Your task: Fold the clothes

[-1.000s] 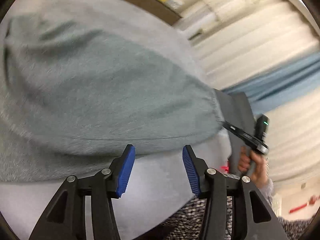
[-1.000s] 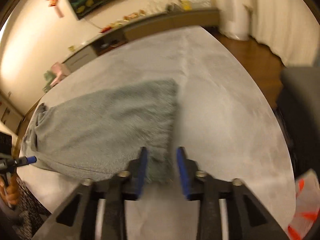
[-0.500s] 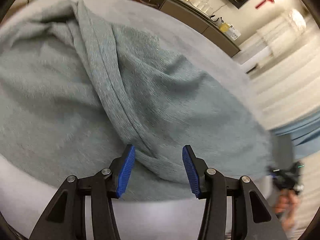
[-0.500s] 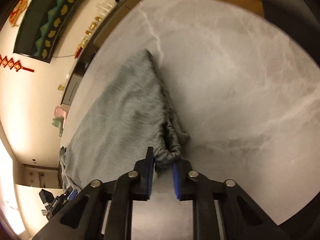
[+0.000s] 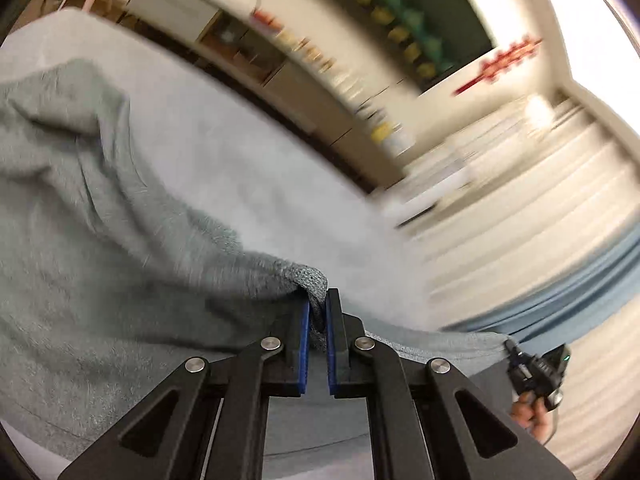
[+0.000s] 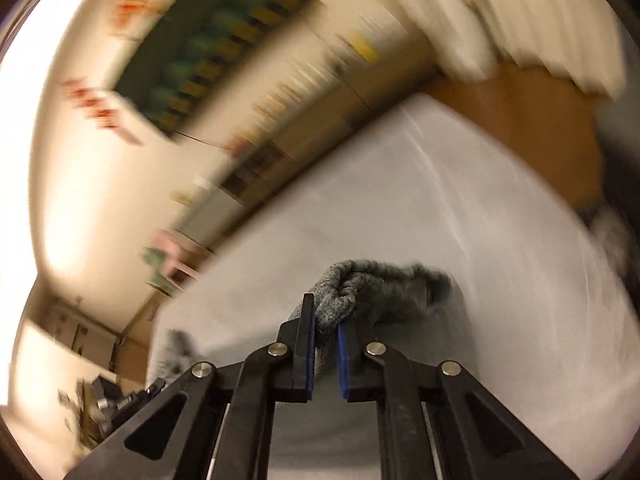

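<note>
Left gripper [image 5: 317, 316] is clenched tight on a bunched edge of the grey-green knit garment [image 5: 100, 248], whose bulk drapes over the left part of the pale tabletop [image 5: 248, 176]. At the far right of that view, a hand [image 5: 532, 416] grips the other tool. Right gripper [image 6: 326, 328] (jaws closing) pinches a rolled knot of the same garment [image 6: 360, 292], lifted off the tabletop [image 6: 460, 240]. Beyond the far edge, a blurred cabinet [image 6: 288, 136] lines the wall.

Grey-green knit garment [image 5: 100, 248], bunched edges lifted, drapes over the pale table [image 5: 248, 168].
</note>
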`<state>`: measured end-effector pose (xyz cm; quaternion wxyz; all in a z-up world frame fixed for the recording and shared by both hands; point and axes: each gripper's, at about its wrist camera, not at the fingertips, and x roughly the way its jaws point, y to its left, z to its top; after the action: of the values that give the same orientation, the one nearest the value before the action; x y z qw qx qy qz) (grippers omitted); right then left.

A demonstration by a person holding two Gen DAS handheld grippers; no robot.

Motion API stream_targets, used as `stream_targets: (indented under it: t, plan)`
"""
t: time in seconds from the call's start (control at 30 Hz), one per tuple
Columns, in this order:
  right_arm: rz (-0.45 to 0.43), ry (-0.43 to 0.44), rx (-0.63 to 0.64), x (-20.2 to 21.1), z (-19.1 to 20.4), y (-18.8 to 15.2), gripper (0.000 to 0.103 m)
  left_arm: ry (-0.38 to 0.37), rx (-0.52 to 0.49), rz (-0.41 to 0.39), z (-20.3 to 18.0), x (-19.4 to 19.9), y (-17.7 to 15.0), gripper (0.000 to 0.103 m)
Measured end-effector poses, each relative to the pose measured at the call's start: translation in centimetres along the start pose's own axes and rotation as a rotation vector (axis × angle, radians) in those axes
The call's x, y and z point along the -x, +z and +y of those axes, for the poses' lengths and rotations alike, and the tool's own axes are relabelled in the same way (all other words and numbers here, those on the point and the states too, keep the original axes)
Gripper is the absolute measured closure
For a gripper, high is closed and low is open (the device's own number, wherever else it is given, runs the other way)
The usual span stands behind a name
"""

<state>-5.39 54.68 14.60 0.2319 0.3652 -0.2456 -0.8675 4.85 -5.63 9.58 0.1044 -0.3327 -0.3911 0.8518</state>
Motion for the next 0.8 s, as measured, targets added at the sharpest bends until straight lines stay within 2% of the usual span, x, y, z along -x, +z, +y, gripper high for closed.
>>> stream_targets:
  t: [0.03, 0.1, 0.2, 0.27, 0.33, 0.47, 0.53, 0.6, 0.67, 0.73, 0.8]
  plan:
    - [-0.024, 0.021, 0.037, 1.2, 0.5, -0.4, 0.093, -0.004, -0.010, -0.001, 0.4, 0.7, -0.9, 0.098]
    - [0.004, 0.005, 0.058, 1.6, -0.6, -2.4, 0.093, 0.033, 0.014, 0.071, 3.0, -0.4, -3.8, 0.098]
    - [0.163, -0.070, -0.035, -1.3, -6.1, -6.7, 0.093, 0.105, 0.078, 0.172, 7.1, -2.5, -7.2, 0.098]
    - [0.252, -0.127, -0.076, -3.7, -9.5, -9.3, 0.093, 0.131, 0.079, 0.202, 7.6, -3.8, -8.5, 0.098]
    - [0.282, -0.150, -0.097, -4.8, -11.2, -11.0, 0.094, 0.147, 0.037, 0.207, 6.8, -3.7, -8.9, 0.098]
    - [0.270, -0.150, -0.102, -4.7, -11.6, -11.2, 0.094, 0.135, 0.021, 0.175, 6.2, -2.9, -9.1, 0.098]
    - [0.231, -0.143, -0.061, -3.5, -10.2, -10.7, 0.094, 0.130, -0.003, 0.151, 6.0, -2.2, -9.1, 0.098]
    - [0.202, -0.140, -0.010, -2.3, -8.7, -10.5, 0.094, 0.152, -0.010, 0.172, 5.7, -2.4, -9.4, 0.098]
    - [0.242, -0.169, 0.015, -2.9, -8.8, -11.0, 0.094, 0.183, 0.013, 0.212, 6.5, -3.3, -9.9, 0.098]
    - [0.307, -0.215, 0.014, -4.7, -10.0, -11.7, 0.094, 0.161, 0.039, 0.206, 7.4, -3.6, -10.1, 0.096]
    - [0.317, -0.211, 0.009, -5.3, -10.5, -11.7, 0.095, 0.161, 0.037, 0.226, 7.1, -3.2, -9.8, 0.090]
